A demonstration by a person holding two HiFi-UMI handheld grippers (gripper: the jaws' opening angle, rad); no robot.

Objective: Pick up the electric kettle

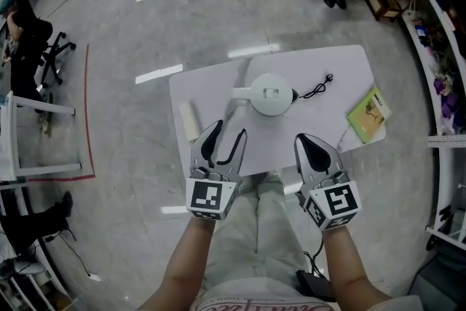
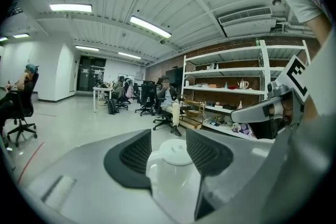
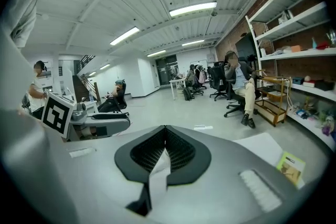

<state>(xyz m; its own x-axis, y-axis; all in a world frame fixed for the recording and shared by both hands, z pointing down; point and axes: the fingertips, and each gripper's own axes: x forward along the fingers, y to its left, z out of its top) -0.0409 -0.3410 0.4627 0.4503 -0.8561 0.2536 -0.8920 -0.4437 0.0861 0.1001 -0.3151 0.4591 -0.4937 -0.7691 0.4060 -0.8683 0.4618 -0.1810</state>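
A white electric kettle (image 1: 270, 94) stands in the middle of the white table (image 1: 338, 62), its handle pointing left and its black cord (image 1: 315, 89) trailing right. My left gripper (image 1: 231, 130) is open at the table's near edge, just short of the kettle and not touching it. In the left gripper view the kettle (image 2: 175, 173) shows straight ahead in the gap of the left gripper (image 2: 168, 150). My right gripper (image 1: 306, 143) is shut, with nothing in it, over the near edge to the right; in its own view the right gripper (image 3: 165, 150) has its pads pressed together.
A green book (image 1: 369, 114) lies at the table's right end and a white roll (image 1: 189, 119) at its left end. Office chairs and seated people are on the floor around, with shelving along the right wall (image 1: 437, 47). The person's legs are below the table edge.
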